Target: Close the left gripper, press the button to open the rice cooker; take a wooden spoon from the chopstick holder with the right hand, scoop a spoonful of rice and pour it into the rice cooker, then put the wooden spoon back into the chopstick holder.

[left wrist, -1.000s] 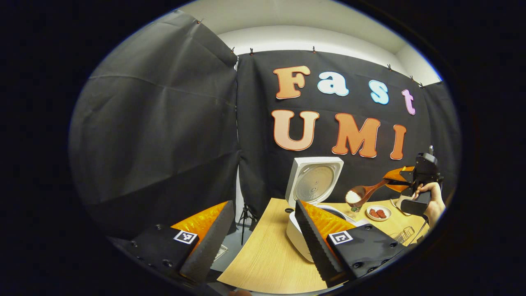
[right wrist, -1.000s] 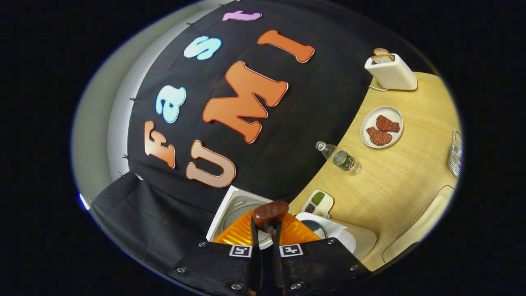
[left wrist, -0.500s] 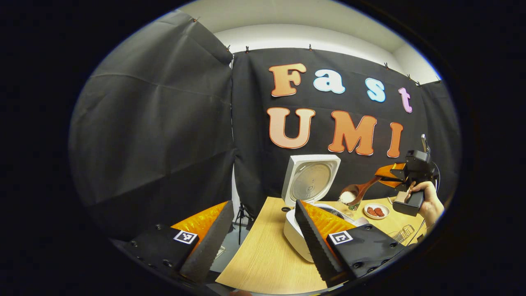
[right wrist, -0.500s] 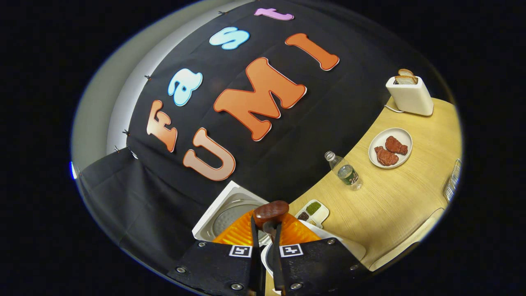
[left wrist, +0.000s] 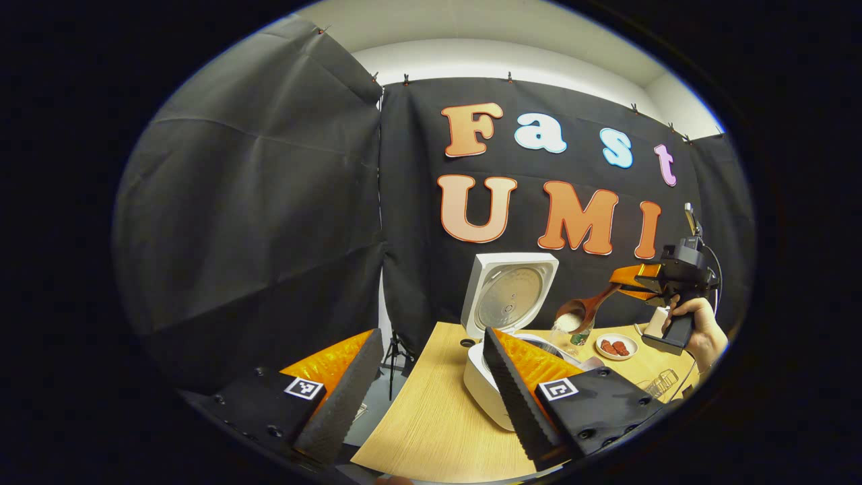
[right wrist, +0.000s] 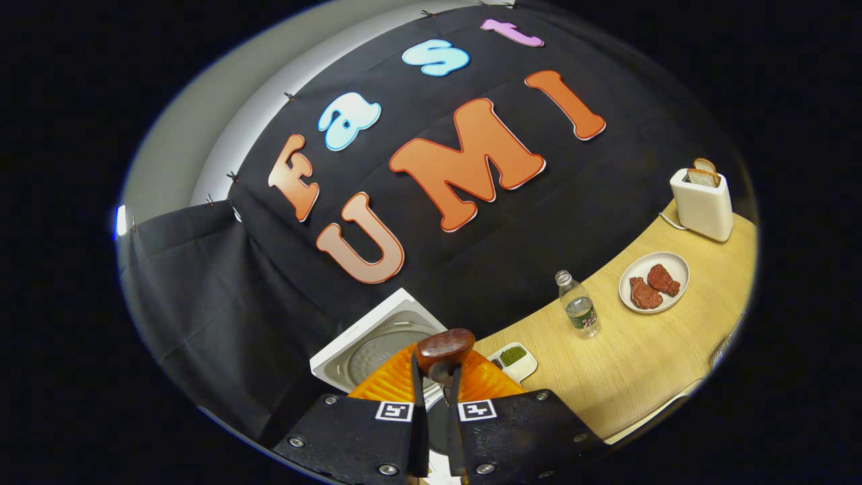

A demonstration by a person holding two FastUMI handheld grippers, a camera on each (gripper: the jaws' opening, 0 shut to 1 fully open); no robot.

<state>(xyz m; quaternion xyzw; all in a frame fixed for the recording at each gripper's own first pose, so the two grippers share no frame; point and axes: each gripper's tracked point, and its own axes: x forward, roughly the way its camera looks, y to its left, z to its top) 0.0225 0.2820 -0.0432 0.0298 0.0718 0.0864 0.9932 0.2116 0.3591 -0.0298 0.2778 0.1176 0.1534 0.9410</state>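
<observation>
So we've got the wooden table [left wrist: 438,424] as the biggest thing here, and everything else sits relative to the rice cooker [left wrist: 486,387] on it. The cooker is white, its lid [left wrist: 510,296] standing straight up and open at the back, inner plate facing us. In the right gripper view the same lid [right wrist: 377,343] peeks out just behind our fingers.

Our left gripper [left wrist: 431,391] hangs in front of the cooker with its fingers spread wide apart, nothing between them; the right-hand finger overlaps the cooker's body in the left gripper view.

Off to the cooker's right and above it, a hand [left wrist: 697,330] holds our right gripper [left wrist: 616,288], clamped tight on the handle of the wooden spoon [left wrist: 584,310]. The spoon bowl is tilted down over the pot, with white rice [left wrist: 569,323] at its lip, right above the cooker's opening. From the right gripper view, the right gripper [right wrist: 435,404] has both fingers pinched on the spoon's handle, and we see the spoon's [right wrist: 444,347] brown end sticking out just past the tips.

Further right of the cooker: a white toaster [right wrist: 702,202] with bread in it, a plate [right wrist: 667,300] with two reddish pieces of meat, a water bottle [right wrist: 578,306], and closest to the cooker a small white dish [right wrist: 522,367] with green stuff in one compartment.
</observation>
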